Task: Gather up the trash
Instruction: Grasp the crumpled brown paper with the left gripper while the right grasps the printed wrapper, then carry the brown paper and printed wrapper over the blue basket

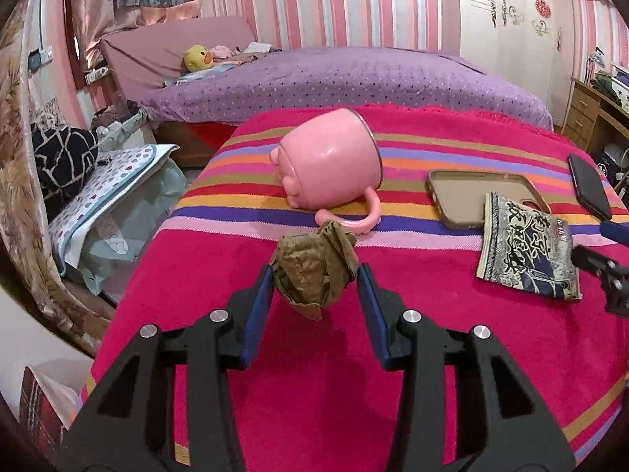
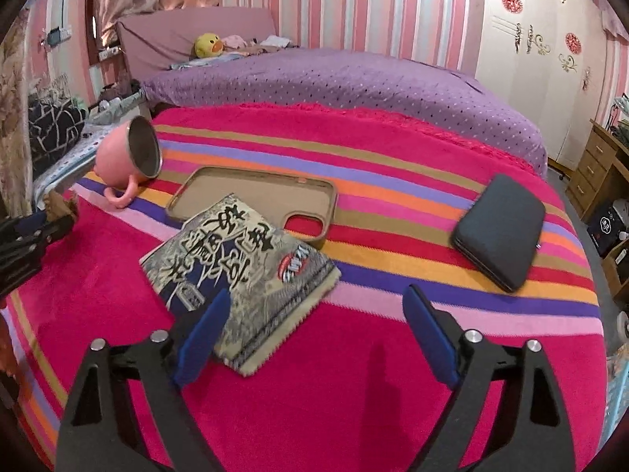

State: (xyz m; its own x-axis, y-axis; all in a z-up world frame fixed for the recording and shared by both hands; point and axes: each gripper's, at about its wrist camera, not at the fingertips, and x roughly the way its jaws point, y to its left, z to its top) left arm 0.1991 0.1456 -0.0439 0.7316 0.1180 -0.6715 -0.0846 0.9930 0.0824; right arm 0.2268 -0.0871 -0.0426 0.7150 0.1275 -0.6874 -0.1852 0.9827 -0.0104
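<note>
The left gripper (image 1: 314,287) pinches a crumpled brown paper wad (image 1: 312,265) between its fingers, lifted clear of the striped blanket (image 1: 412,314). The right gripper (image 2: 314,330) hangs with fingers spread over the printed snack wrapper (image 2: 251,275), which lies flat, one corner overlapping the tan phone case (image 2: 251,192). So one piece looks collected, one left. The tipped pink mug (image 1: 326,161) and black phone (image 2: 501,230) lie near; no bin is visible

Bright even indoor light, soft shadows, strong fisheye bending, dark vignetted corners
</note>
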